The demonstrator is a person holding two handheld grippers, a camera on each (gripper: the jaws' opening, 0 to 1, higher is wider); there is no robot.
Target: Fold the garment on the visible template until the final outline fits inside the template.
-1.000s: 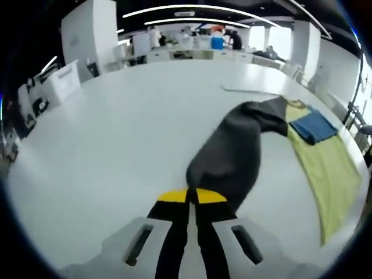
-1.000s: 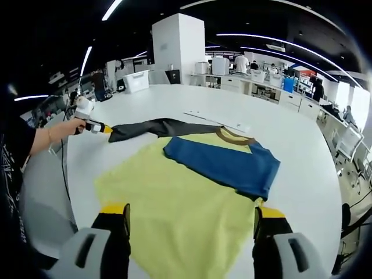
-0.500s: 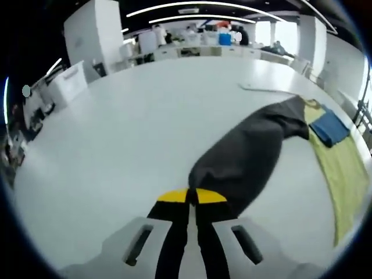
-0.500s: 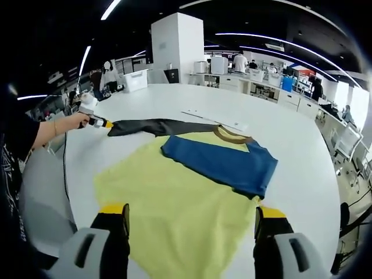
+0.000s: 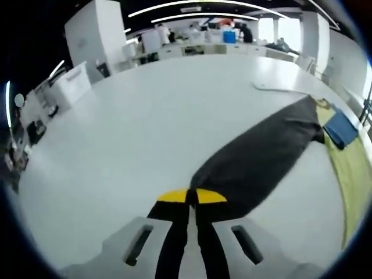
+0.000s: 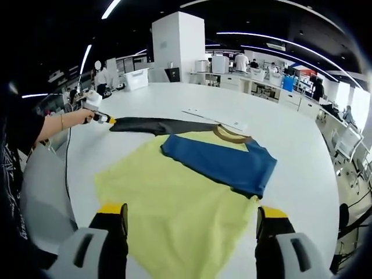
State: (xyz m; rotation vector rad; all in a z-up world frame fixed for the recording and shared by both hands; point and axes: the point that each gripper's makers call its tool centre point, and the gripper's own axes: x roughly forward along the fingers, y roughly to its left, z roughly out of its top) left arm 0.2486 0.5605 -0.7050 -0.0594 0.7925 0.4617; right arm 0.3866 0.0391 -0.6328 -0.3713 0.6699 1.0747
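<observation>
A garment lies on the white table: a yellow body, a blue sleeve folded across it, a brown collar and a dark grey sleeve stretched out to the left. In the left gripper view the dark sleeve runs from my left gripper, which is shut on its cuff, towards the yellow body at the right edge. A person's hand holds that left gripper in the right gripper view. My right gripper stands open above the yellow body's near part.
A thin flat sheet lies on the table beyond the collar. White desks, bins and several people stand far behind. The table edge curves round on the left and right of the garment.
My left gripper has pulled the dark sleeve outward, away from the garment's body, so it now lies straighter and flatter. The right gripper has stayed open over the yellow body.
</observation>
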